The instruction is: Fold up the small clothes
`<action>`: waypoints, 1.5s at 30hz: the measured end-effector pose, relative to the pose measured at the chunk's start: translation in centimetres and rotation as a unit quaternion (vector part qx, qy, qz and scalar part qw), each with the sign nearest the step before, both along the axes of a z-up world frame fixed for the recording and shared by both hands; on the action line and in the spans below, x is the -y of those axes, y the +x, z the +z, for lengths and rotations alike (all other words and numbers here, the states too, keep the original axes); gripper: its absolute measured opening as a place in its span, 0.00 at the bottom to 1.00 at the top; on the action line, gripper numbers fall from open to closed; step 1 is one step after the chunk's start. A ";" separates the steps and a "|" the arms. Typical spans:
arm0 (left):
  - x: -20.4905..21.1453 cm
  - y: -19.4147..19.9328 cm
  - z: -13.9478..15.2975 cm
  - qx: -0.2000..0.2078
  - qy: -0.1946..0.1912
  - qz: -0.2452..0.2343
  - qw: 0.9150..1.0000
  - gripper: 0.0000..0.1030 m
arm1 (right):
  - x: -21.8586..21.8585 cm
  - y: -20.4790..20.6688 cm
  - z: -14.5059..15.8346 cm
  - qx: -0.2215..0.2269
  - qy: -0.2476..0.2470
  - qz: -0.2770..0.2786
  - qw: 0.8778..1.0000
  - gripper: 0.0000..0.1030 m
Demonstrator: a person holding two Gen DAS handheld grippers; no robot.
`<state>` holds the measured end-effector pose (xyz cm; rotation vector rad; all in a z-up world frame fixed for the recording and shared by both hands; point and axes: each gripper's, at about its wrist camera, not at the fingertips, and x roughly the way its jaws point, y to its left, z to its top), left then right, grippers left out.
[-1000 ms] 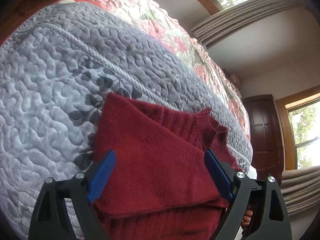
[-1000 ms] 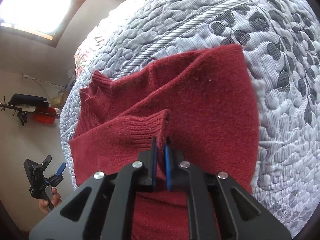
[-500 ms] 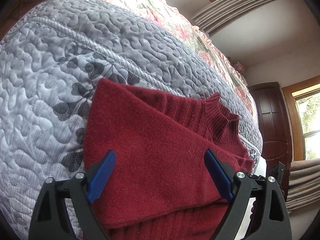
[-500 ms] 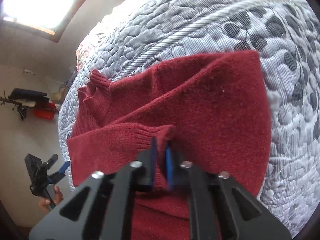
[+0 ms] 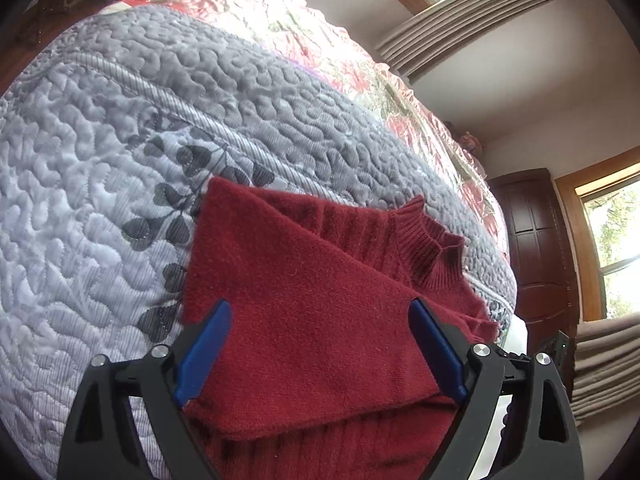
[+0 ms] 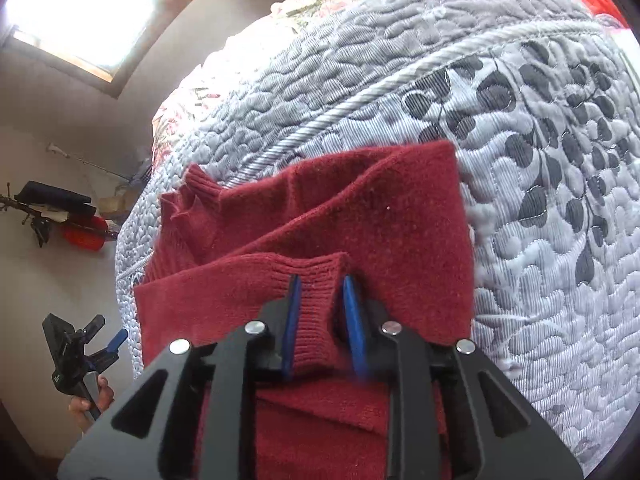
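Note:
A dark red knit sweater [image 5: 312, 280] lies on a grey quilted bedcover [image 5: 120, 160], with one sleeve folded across its body and its ribbed collar [image 5: 432, 248] at the far right. My left gripper [image 5: 320, 344] hovers over the near part of the sweater, open wide and holding nothing. In the right wrist view the sweater [image 6: 380, 208] fills the middle. The second sleeve's ribbed cuff [image 6: 316, 276] lies between the parted fingers of my right gripper [image 6: 323, 312]. The left gripper [image 6: 84, 344] shows at lower left, off the bed, in a person's hand [image 6: 92, 400].
The quilt [image 6: 540, 240] spreads right of the sweater with a dark leaf pattern. A floral bedspread [image 5: 320, 40] lies beyond it. A dark wooden door [image 5: 536, 240] and curtains stand past the bed's right edge. Dark and red objects [image 6: 80, 236] hang on the left wall.
My right gripper was shut on the cuff and has now opened, leaving the cuff lying on the sweater body. The left gripper stayed open and shifted slightly.

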<state>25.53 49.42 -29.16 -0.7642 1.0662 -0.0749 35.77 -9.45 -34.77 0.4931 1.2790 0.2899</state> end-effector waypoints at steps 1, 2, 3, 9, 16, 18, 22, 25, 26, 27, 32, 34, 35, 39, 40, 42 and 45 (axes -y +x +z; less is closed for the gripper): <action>-0.3 -0.4 0.4 0.002 -0.006 0.005 1.000 0.87 | -0.2 -0.2 0.4 0.002 0.009 0.003 1.000 0.22; -0.6 -0.8 0.5 0.004 -0.016 0.010 1.000 0.87 | -0.4 -0.4 0.6 0.003 0.017 0.006 1.000 0.22; -0.8 -1.1 0.6 0.004 -0.025 0.015 1.000 0.87 | -0.8 -0.5 0.6 0.003 0.025 0.010 1.000 0.22; 1.3 -1.4 -2.1 -0.030 -0.041 -0.021 0.998 0.87 | -3.0 -0.8 -2.8 -0.042 0.019 0.035 0.998 0.21; 1.0 -2.4 -3.6 -0.050 -0.038 -0.018 0.998 0.86 | -0.2 -1.2 -1.3 -0.024 0.006 -0.002 1.000 0.24; 1.0 -3.0 -2.4 -0.033 -0.044 -0.018 0.998 0.86 | 1.0 -1.1 -0.6 -0.017 0.017 -0.021 0.999 0.24; 1.6 -3.6 -3.2 -0.051 -0.032 -0.030 0.998 0.86 | 0.3 -0.5 -1.0 -0.019 0.050 -0.005 0.999 0.24; 1.3 -3.7 -5.1 -0.076 -0.019 -0.020 0.997 0.86 | -1.7 -0.3 -2.7 -0.039 0.047 0.022 0.998 0.24; 1.2 -3.6 -5.3 -0.076 -0.012 -0.019 0.997 0.86 | -1.7 -0.4 -3.4 -0.044 0.035 0.024 0.998 0.24; 1.3 -3.5 -5.4 -0.076 -0.005 -0.022 0.997 0.86 | -1.6 -0.5 -4.0 -0.047 0.030 0.024 0.998 0.18; 2.1 -3.1 -4.5 -0.078 0.023 -0.043 0.996 0.86 | 0.4 -1.4 -3.0 -0.038 0.009 0.003 0.999 0.18; 1.9 -3.8 -3.2 -0.069 0.022 -0.037 0.997 0.87 | 2.0 -2.5 -1.3 -0.025 0.011 -0.024 0.999 0.41; 1.7 -4.5 -2.6 -0.066 0.020 -0.031 0.997 0.88 | 2.9 -3.3 -0.5 -0.023 0.013 -0.035 0.999 0.41; 1.0 -8.0 -2.1 -0.082 0.021 -0.002 0.996 0.90 | 5.4 -6.1 0.2 -0.041 0.000 -0.054 0.998 0.51; 0.8 -9.0 -2.4 -0.093 0.020 0.004 0.995 0.90 | 5.8 -7.0 -0.3 -0.056 -0.002 -0.059 0.997 0.56; 0.6 -11.2 -2.7 -0.113 0.018 0.016 0.993 0.90 | 6.6 -9.1 -1.3 -0.082 -0.002 -0.068 0.994 0.59; 0.3 -15.0 -3.1 -0.134 0.018 0.023 0.991 0.90 | 7.1 -13.2 -2.4 -0.113 -0.012 -0.066 0.991 0.59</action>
